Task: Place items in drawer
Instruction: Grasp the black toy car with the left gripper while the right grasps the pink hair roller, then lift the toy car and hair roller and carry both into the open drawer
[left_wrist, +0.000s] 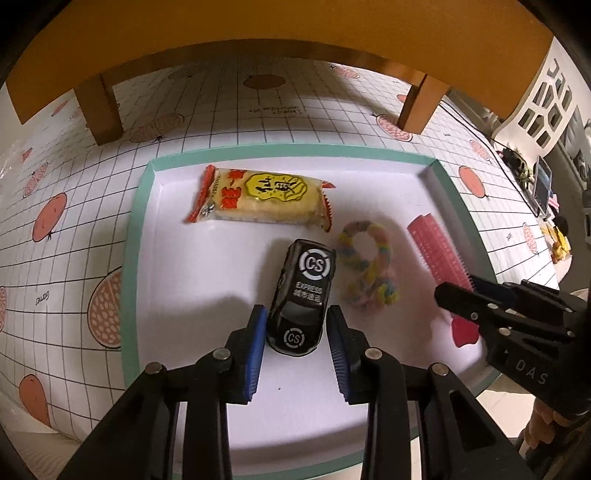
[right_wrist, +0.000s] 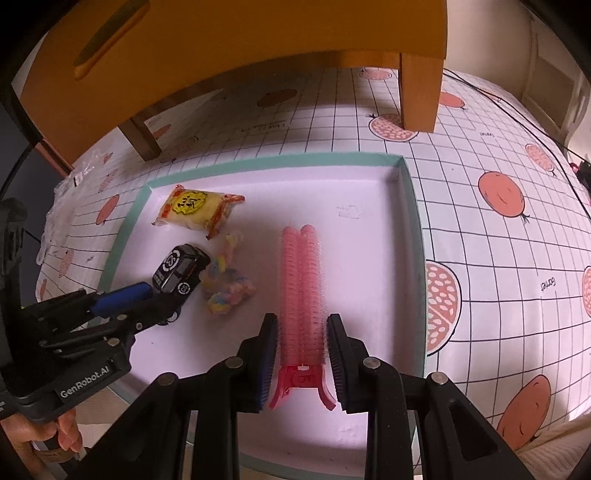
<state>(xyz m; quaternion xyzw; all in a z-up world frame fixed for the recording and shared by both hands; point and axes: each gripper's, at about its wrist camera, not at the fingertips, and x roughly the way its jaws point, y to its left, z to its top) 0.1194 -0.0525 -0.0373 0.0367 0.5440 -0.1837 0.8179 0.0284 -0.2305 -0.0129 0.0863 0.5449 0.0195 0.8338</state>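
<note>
A shallow white drawer with a teal rim (left_wrist: 136, 229) lies on the table. In it rest a black toy car (left_wrist: 303, 295) (right_wrist: 181, 269), a yellow snack packet (left_wrist: 258, 199) (right_wrist: 195, 210), a pastel braided rope (left_wrist: 365, 266) (right_wrist: 225, 288) and a pink bristled hair clip (left_wrist: 439, 251) (right_wrist: 303, 288). My left gripper (left_wrist: 295, 314) points steeply down, its blue pads against both sides of the car's front end. My right gripper (right_wrist: 301, 321) is shut on the clip's near half, just ahead of its handles. Both items still sit on the drawer floor.
An orange wooden stand (left_wrist: 258, 33) on legs spans the table behind the drawer. The tablecloth (right_wrist: 498, 221) has a grid with fruit prints. A black cable (right_wrist: 517, 107) runs at the far right, crumpled clear plastic (right_wrist: 55, 206) at the far left. A hand (right_wrist: 62, 432) holds the left gripper.
</note>
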